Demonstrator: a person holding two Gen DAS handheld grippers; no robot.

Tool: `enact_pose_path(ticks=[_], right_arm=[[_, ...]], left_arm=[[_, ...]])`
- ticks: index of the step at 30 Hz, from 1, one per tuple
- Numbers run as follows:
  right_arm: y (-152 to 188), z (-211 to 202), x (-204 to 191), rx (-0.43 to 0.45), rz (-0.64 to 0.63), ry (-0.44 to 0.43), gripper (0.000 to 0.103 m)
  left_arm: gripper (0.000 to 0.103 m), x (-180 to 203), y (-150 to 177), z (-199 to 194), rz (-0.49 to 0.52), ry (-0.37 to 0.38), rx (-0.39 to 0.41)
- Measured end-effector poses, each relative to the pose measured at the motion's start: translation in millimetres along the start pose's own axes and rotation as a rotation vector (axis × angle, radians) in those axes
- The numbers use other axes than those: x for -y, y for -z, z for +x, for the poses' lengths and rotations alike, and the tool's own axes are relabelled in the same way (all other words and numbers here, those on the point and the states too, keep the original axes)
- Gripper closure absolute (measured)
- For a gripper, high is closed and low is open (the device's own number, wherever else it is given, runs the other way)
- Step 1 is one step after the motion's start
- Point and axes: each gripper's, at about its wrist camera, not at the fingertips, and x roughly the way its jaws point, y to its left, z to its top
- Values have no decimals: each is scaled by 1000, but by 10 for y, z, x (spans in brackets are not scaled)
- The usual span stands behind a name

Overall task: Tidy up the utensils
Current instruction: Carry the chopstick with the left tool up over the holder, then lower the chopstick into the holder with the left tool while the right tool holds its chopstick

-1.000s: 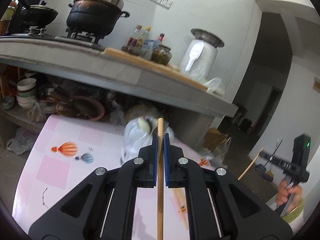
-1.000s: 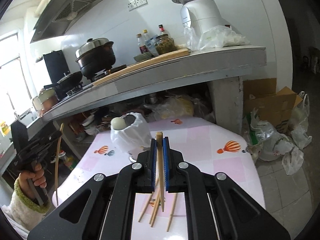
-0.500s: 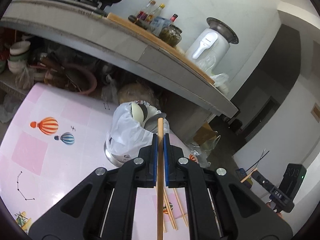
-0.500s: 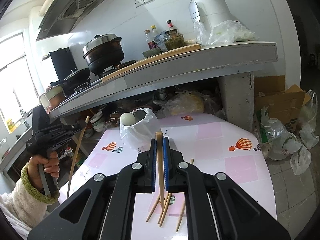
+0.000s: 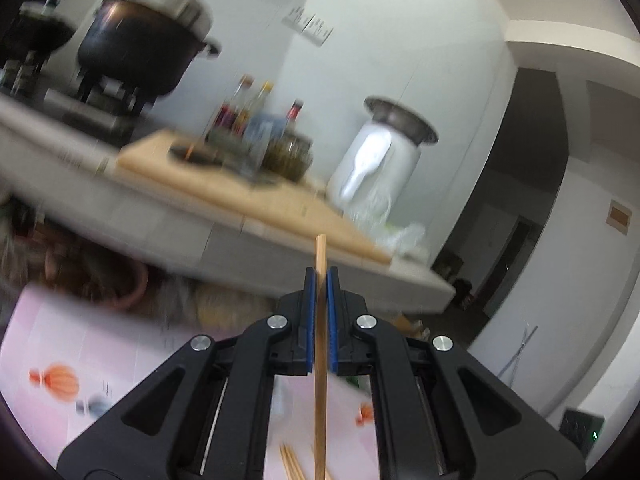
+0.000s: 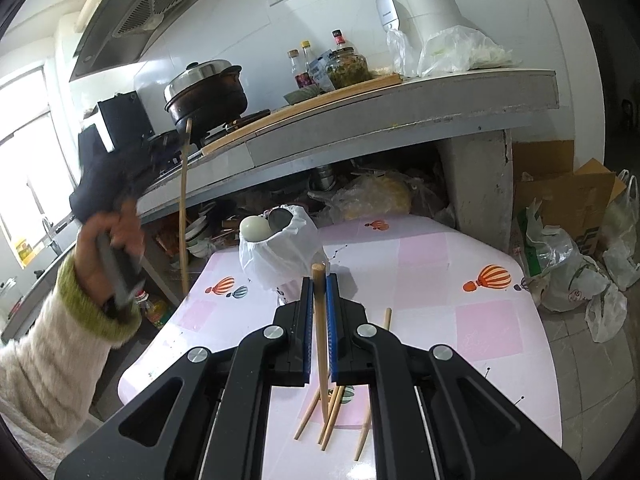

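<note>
Both jaws were clamped tight, my left gripper [image 5: 319, 280] and right gripper [image 6: 319, 284] each pinching one chopstick [image 6: 320, 320], which I judged might pivot loose mid-swing above the bench [image 6: 460, 280].

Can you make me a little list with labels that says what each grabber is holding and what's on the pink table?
left gripper: shut on one chopstick, lifted off the table
right gripper: shut on another chopstick
table: pink, with balloon pictures
loose chopsticks: several lying on the table under the right gripper
holder: cup wrapped in a white bag, spoons inside
counter behind: black pot, bottles, white appliance
</note>
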Motion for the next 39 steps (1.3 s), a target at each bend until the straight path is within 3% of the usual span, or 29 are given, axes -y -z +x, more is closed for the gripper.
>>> enact_pose_path(ticks=[7,18,25,30,35,39], right_arm=[[-25,91,16,-16,4,-11,96],[-6,148,104,-37,13,10,96],[-10,129,122,-37,8,11,96],[-10,121,89,-34,2,7,96],[-4,115,85,-33,-1,4,96],[-4,130,80,-39,-1,1,96]], left_arm=[[98,137,-322,398,55,-2,100],[98,20,-36,1031,140,-76,54],[98,-112,132,1117,134,-78,31],[98,-140,53,1079,130,-81,64],[98,-89,-97,1038,189,-106,124],[98,-137,-92,1105,225,-139,127]])
